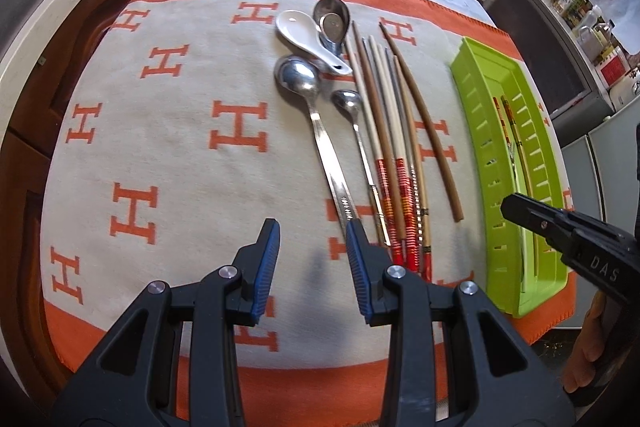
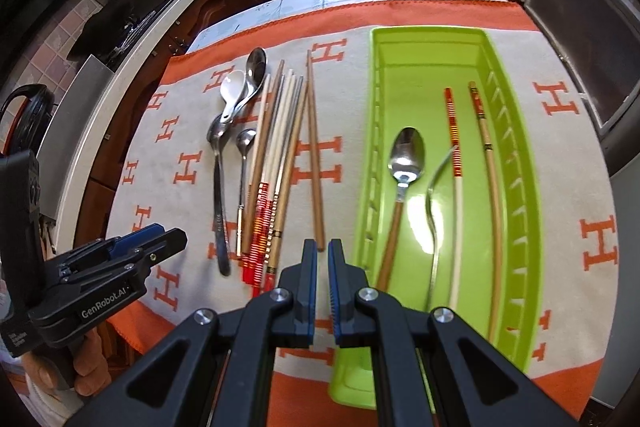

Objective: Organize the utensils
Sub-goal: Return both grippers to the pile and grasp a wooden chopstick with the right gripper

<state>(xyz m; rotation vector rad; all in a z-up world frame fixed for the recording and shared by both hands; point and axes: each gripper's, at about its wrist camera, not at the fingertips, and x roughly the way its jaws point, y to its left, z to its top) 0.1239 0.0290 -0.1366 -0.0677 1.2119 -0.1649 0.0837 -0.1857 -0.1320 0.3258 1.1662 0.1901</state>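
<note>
Left fingers (image 1: 313,241) part-open, right fingers (image 2: 323,259) shut, both empty; tray (image 2: 516,163) holds four utensils.

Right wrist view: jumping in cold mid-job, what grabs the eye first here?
The bright green tray at right on the orange-and-white H-patterned cloth, already holding a wooden-handled spoon, a fork and two chopsticks. Left of it, a loose pile of spoons and chopsticks waits on the cloth. The right gripper hangs shut and empty near the tray's near-left edge.
</note>
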